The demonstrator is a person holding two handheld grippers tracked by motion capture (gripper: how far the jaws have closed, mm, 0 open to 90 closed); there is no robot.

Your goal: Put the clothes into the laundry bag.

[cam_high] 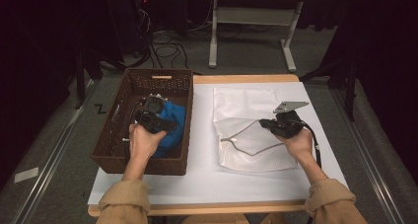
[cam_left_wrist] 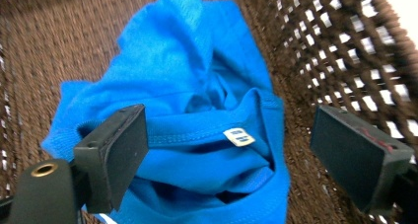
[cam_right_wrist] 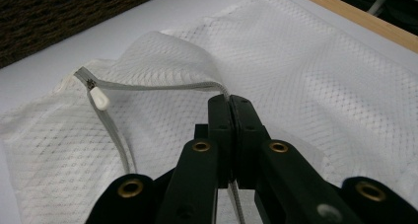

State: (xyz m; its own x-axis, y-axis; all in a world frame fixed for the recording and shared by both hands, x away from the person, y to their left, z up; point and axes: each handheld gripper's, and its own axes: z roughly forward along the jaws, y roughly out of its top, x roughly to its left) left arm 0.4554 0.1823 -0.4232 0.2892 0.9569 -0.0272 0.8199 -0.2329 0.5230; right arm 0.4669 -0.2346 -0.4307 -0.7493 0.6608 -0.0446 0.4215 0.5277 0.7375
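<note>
1. Your left hand [cam_high: 143,140] reaches into the woven basket [cam_high: 111,135], holding the left gripper [cam_left_wrist: 226,155] above the blue garment [cam_left_wrist: 197,86].
2. Its jaws stand wide apart, either side of the crumpled collar, not pressing it.
3. Your right hand [cam_high: 298,142] rests over the white mesh bag [cam_right_wrist: 305,71] on the table.
4. The right gripper [cam_right_wrist: 230,103] is clamped tight on the bag's zipper edge [cam_right_wrist: 162,87], lifting it slightly.

On your left, the dark brown woven basket [cam_high: 114,157] holds a bright blue shirt [cam_left_wrist: 197,100] with a small white neck label [cam_left_wrist: 239,136]. On your right lies a white mesh laundry bag [cam_right_wrist: 320,81], diamond-patterned, with a grey zipper [cam_right_wrist: 157,87] and white pull [cam_right_wrist: 100,98]. Your tools are black. The bench [cam_high: 197,135] is white, edged in pale wood.
</note>
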